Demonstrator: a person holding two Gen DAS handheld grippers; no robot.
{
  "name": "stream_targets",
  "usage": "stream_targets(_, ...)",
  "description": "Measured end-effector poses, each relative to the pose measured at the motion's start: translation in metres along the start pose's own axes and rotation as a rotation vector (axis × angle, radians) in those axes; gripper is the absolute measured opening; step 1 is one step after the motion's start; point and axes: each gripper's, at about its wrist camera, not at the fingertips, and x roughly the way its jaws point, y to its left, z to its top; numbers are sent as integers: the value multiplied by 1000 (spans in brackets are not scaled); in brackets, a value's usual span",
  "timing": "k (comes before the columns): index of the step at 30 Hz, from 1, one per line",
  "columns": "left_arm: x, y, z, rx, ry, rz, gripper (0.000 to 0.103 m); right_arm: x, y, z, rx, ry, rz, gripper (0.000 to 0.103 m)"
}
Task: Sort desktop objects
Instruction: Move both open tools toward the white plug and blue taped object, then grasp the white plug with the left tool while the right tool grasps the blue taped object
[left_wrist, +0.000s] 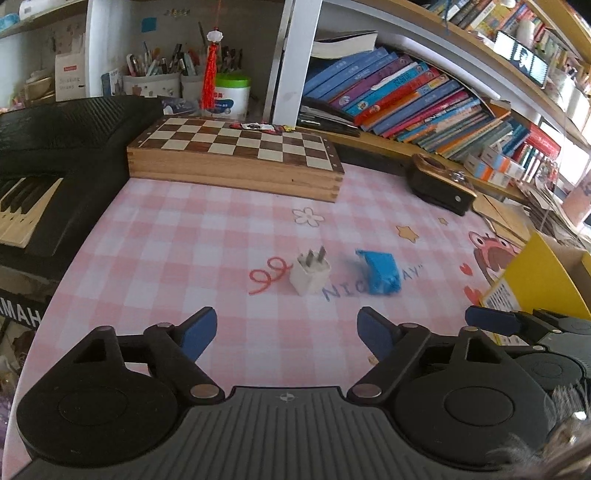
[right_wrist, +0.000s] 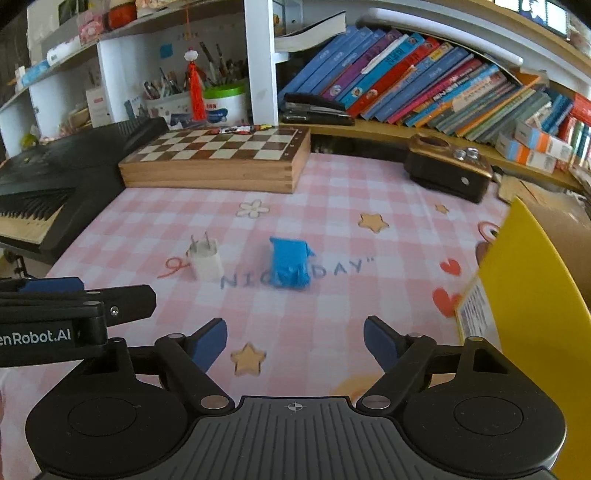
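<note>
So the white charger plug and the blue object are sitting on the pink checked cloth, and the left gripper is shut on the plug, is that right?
Not quite. The left gripper is open and holds nothing; the left wrist view shows its fingers spread, short of the white charger plug. The rest stands: the plug and the blue object do sit on the pink checked cloth.

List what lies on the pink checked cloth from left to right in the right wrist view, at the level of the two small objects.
White plug adapter → blue object → yellow box at the right edge. The adapter and the blue object sit apart, with the printed lettering running between them.
</note>
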Motion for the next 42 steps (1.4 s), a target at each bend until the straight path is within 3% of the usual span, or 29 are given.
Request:
stream_targets(7,32,-2,13,0,4,26,77,36,3,15,-13,15,11,66)
stream_targets(14,45,-5,22,3,-1,50,77,66,2,23,-12,54,48,66)
stream_targets(18,48,-5,22,-3,3,58,77,69,0,24,-30,34,49,63)
stream_targets(20,49,-4,22,-10,4,61,77,69,-1,24,-36,18,42,48)
stream_targets(21,50,-3,22,-14,5,63,77,68,-3,25,-35,15,36,34)
stream_targets(22,51,-3,23,-15,6,65,77,67,-4,26,-33,18,26,31)
stream_targets(30,59,-6,25,-6,7,61,76,57,-28,20,66,35,-59,29)
stream_targets(34,64,-15,22,41,5,76,64,51,-34,19,82,38,-65,29)
stream_targets(42,76,-30,18,112,4,80,51,46,-37,16,104,64,-38,29)
